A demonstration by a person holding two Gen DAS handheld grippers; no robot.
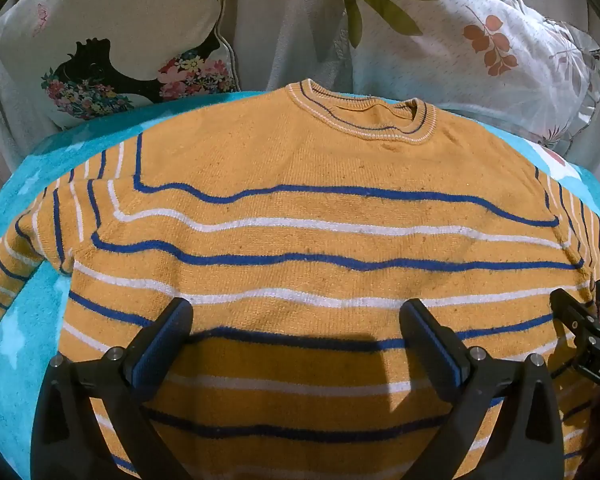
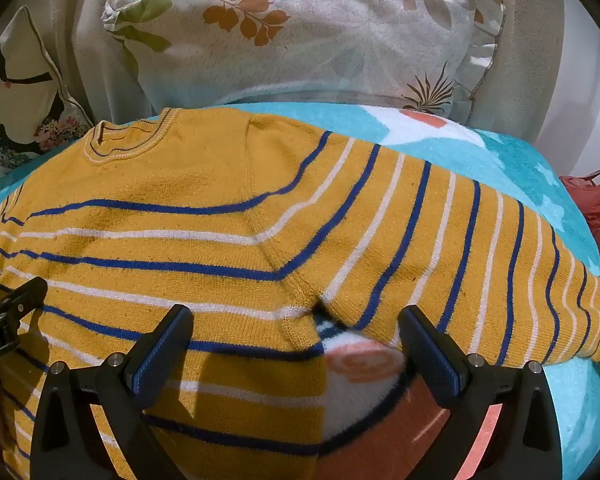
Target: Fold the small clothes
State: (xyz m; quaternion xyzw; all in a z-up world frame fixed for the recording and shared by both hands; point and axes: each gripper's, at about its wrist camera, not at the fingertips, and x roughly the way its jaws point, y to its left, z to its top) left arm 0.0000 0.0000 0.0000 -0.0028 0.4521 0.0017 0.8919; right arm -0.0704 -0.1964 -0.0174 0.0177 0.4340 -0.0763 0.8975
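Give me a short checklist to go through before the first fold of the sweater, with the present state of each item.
1. Sweater lies flat, front up, collar far from the cameras: ok.
2. Right sleeve is spread out sideways on the blanket: ok.
3. Left sleeve is spread out: ok, but its cuff is out of view.
4. Left gripper jaws wide, nothing between them: ok.
5. Right gripper jaws wide, over the right armpit, nothing held: ok.
6. Bottom hem lies straight: cannot tell, the grippers hide it.
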